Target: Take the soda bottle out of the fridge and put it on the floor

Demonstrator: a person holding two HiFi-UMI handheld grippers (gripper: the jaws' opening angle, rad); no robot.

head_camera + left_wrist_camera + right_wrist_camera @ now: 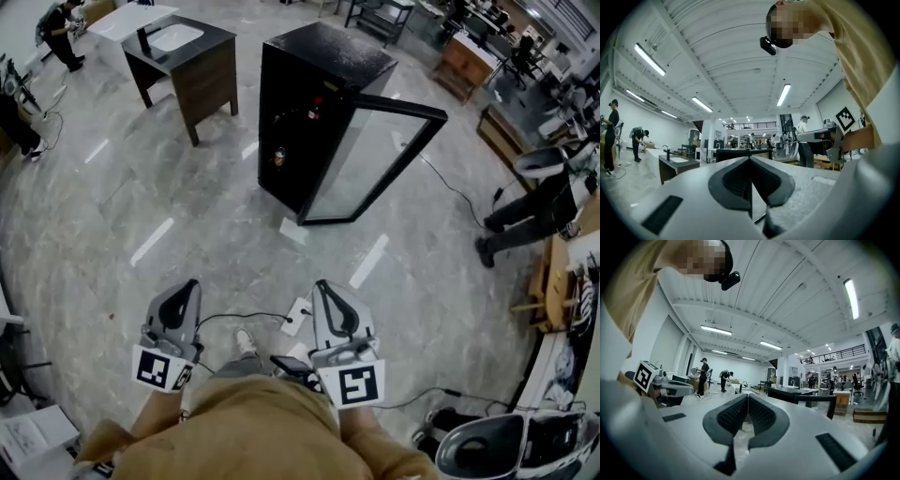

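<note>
From the head view I make out the soda bottle (315, 109) only as a dark shape with a bit of red at its top, standing on an upper shelf inside the black fridge (328, 52). A smaller item (278, 155) sits on a lower shelf; I cannot tell what it is. The glass door (375, 155) stands open, swung out to the right. Neither gripper view shows the bottle: in the right gripper view I get just the fridge's top edge and the door frame beyond the jaws, and in the left gripper view a dark box in the distance.

The bottle is well apart from both sets of fingers, across a stretch of grey marble floor (187, 197). The left gripper (193, 284) and the right gripper (323, 284) are held side by side, close to my operator's body, pointing toward the fridge. Each gripper's own view shows its jaws clenched together with nothing between them.

A dark table with a sink (183, 47) stands to the fridge's left.
</note>
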